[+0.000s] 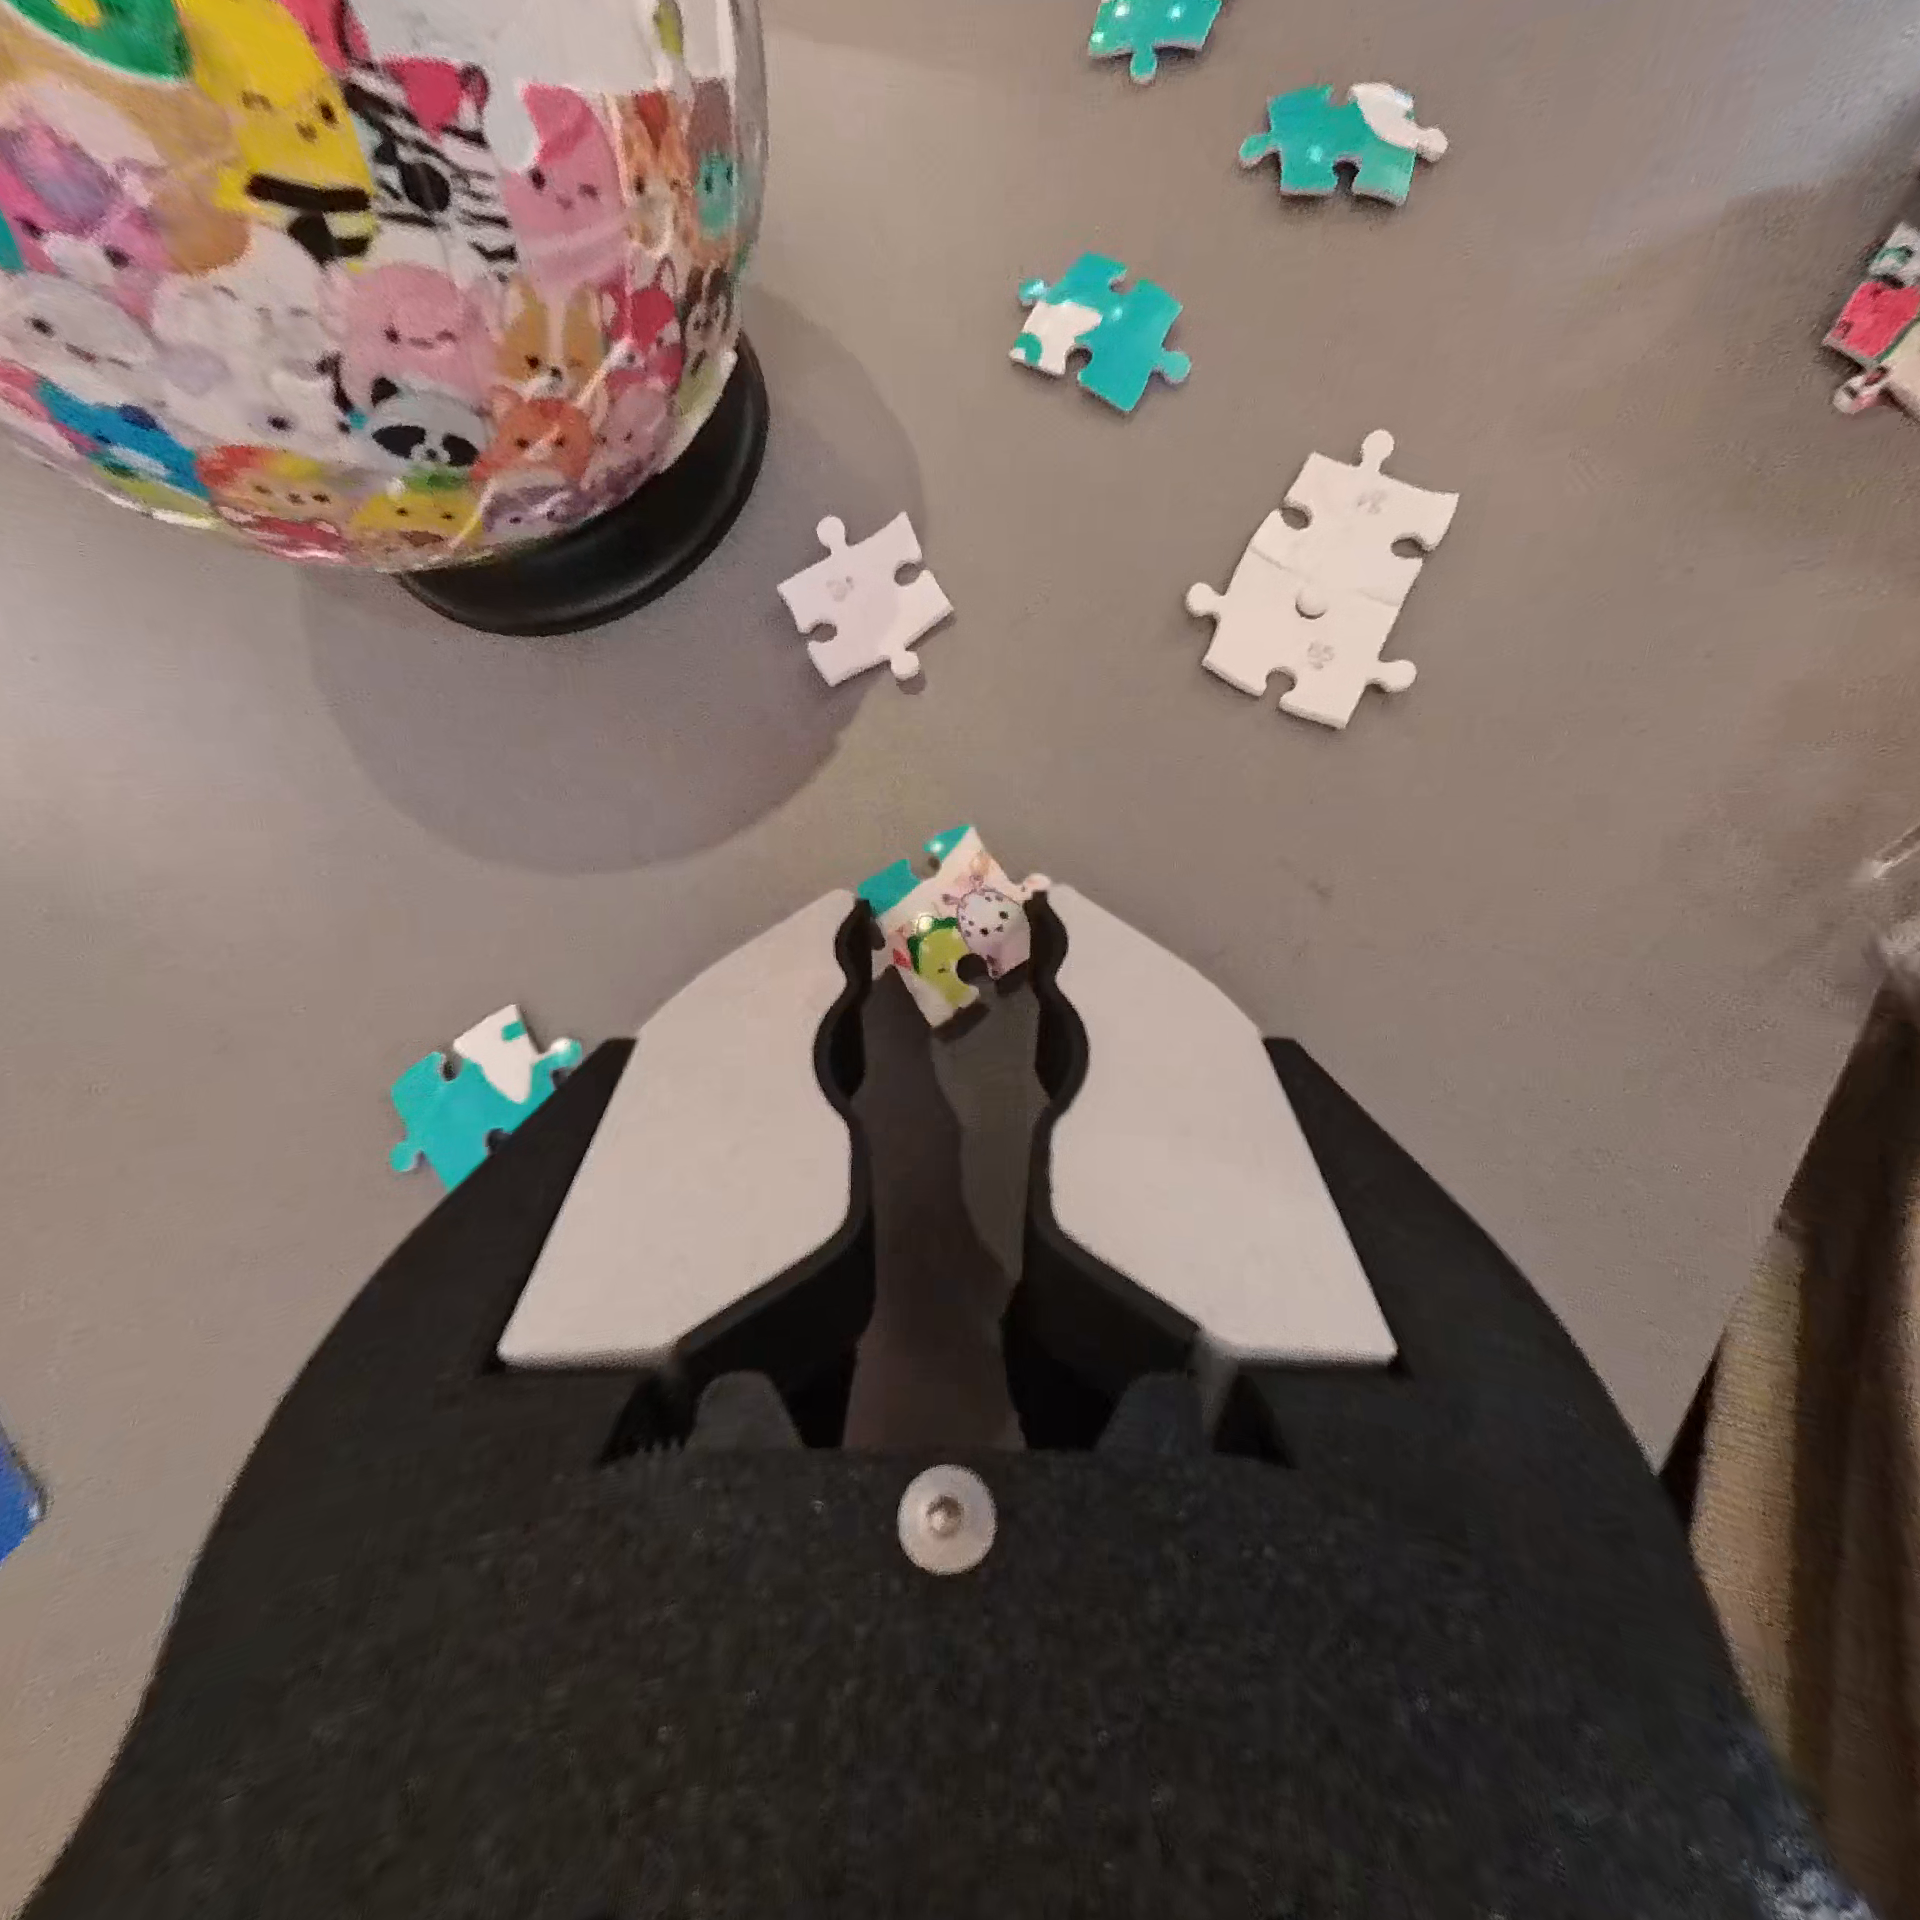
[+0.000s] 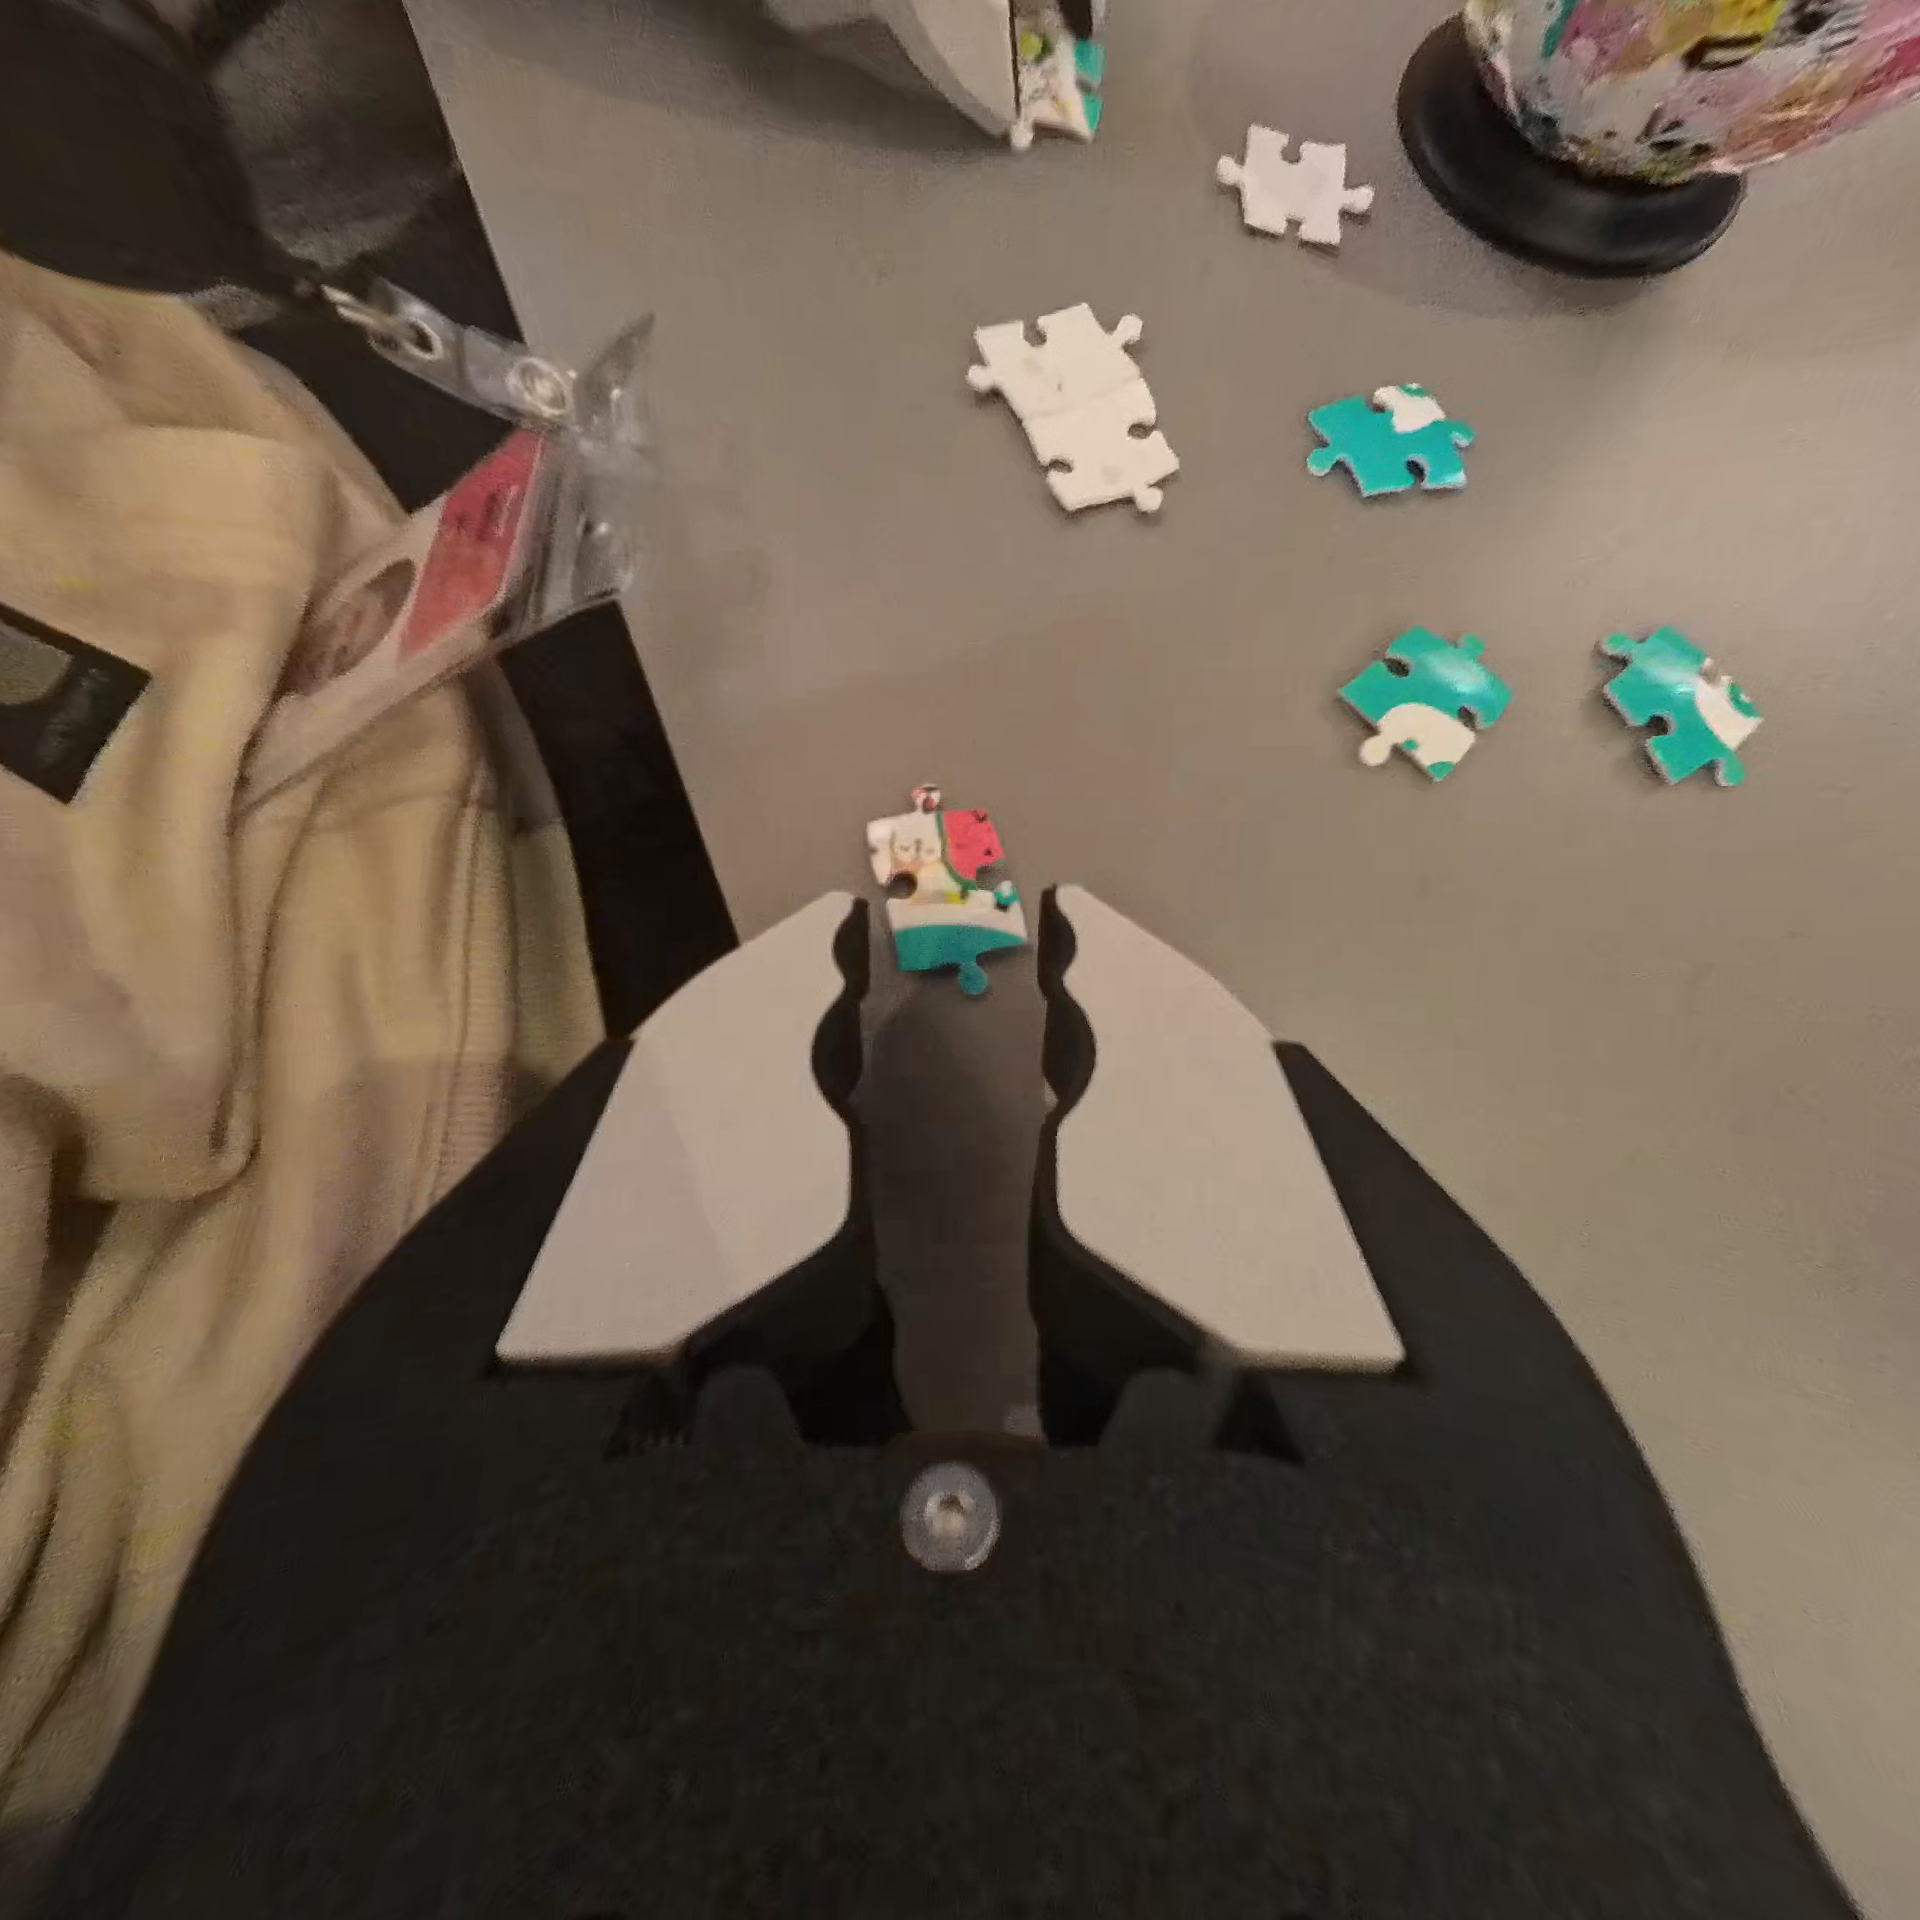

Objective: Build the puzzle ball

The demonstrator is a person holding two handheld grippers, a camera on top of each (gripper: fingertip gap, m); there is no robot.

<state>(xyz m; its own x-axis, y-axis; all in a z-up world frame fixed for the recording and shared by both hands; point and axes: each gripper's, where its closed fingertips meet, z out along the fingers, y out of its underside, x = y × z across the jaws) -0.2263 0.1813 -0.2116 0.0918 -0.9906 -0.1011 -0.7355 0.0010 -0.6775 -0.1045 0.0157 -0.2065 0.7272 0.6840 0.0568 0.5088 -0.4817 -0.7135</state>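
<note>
The puzzle ball (image 1: pixel 364 260), covered in colourful cartoon animals, stands on a black ring stand (image 1: pixel 623 551) at the upper left; it also shows in the right wrist view (image 2: pixel 1714 73). My left gripper (image 1: pixel 951 935) is shut on a tilted picture piece (image 1: pixel 961 935) and holds it above the grey table. My right gripper (image 2: pixel 951 914) has its jaws close on either side of two joined pieces (image 2: pixel 940 883), red, white and teal, which look held. That pair shows blurred at the right edge of the left wrist view (image 1: pixel 1881 312).
Loose pieces lie on the table (image 1: pixel 1558 935): a white face-down single (image 1: pixel 865 601), a white joined pair (image 1: pixel 1320 582), and teal pieces (image 1: pixel 1101 332) (image 1: pixel 1340 140) (image 1: pixel 468 1101). A person's beige garment (image 2: pixel 208 935) and a clear badge holder (image 2: pixel 499 499) overhang the table's left edge. Some 20 centimeters of space lies between my two pairs of fingers.
</note>
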